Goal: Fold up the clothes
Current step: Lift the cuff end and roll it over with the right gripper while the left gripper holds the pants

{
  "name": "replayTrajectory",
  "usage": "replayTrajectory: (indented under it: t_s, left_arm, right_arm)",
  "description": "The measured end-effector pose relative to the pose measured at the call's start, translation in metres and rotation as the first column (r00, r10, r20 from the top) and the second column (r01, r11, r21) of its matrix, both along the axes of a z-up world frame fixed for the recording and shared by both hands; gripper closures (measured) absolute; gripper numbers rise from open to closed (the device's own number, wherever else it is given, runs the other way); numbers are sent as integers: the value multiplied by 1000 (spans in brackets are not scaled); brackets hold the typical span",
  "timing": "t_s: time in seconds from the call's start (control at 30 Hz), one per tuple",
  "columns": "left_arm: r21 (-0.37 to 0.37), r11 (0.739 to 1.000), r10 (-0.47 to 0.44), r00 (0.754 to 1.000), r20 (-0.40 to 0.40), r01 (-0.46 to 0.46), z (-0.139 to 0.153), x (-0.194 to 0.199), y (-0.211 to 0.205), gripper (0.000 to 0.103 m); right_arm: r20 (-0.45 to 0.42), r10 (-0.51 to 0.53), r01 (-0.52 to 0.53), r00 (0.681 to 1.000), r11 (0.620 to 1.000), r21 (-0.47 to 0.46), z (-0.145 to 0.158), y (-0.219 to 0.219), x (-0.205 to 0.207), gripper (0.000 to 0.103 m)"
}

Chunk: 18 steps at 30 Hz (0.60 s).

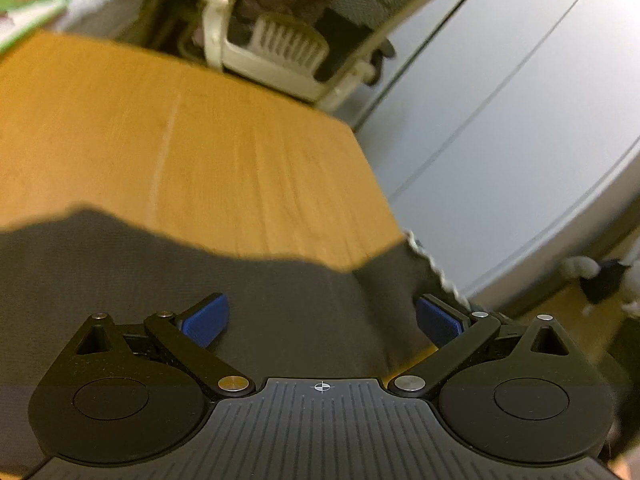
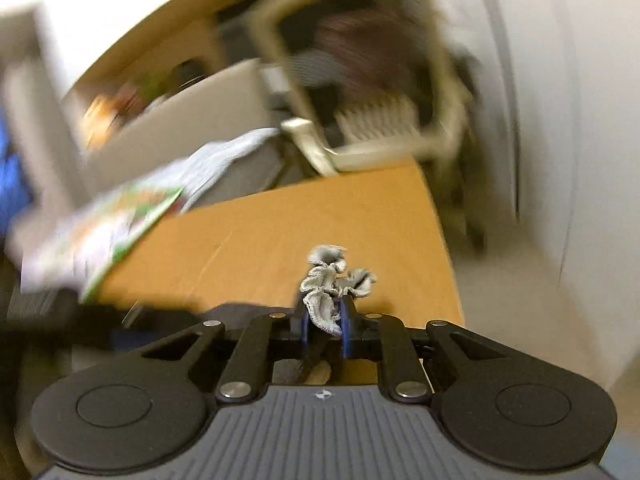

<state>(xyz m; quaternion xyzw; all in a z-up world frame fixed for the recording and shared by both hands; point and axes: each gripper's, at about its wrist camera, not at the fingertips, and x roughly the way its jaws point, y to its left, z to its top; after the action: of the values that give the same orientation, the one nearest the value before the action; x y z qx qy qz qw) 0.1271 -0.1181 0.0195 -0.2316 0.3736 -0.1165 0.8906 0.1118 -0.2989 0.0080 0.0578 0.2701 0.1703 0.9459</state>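
A dark grey garment (image 1: 168, 272) lies on the near part of the wooden table (image 1: 224, 152), with one part draped over the right edge. My left gripper (image 1: 322, 318) is open just above the garment, its blue pads (image 1: 208, 320) wide apart and empty. My right gripper (image 2: 325, 320) is shut on a bunched light grey edge of cloth (image 2: 332, 280), which sticks up between its pads above the table (image 2: 320, 220). The right wrist view is motion-blurred.
A cream office chair (image 1: 288, 40) stands beyond the table's far edge. A green-edged printed paper (image 2: 120, 216) and a folded light grey cloth (image 2: 224, 164) lie at the table's left. A grey floor and wall are on the right.
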Motion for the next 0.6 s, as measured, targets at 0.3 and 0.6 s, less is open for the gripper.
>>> replayTrajectory:
  t_s: [0.3, 0.6]
  left_arm:
    - [158, 987, 4, 997, 73, -15, 24, 2, -13, 1]
    - [354, 935, -39, 999, 18, 30, -11, 29, -39, 13]
  right_arm:
    - [113, 192, -141, 975, 923, -358, -9, 86, -36, 88]
    - [104, 224, -183, 969, 934, -306, -6, 73, -44, 76]
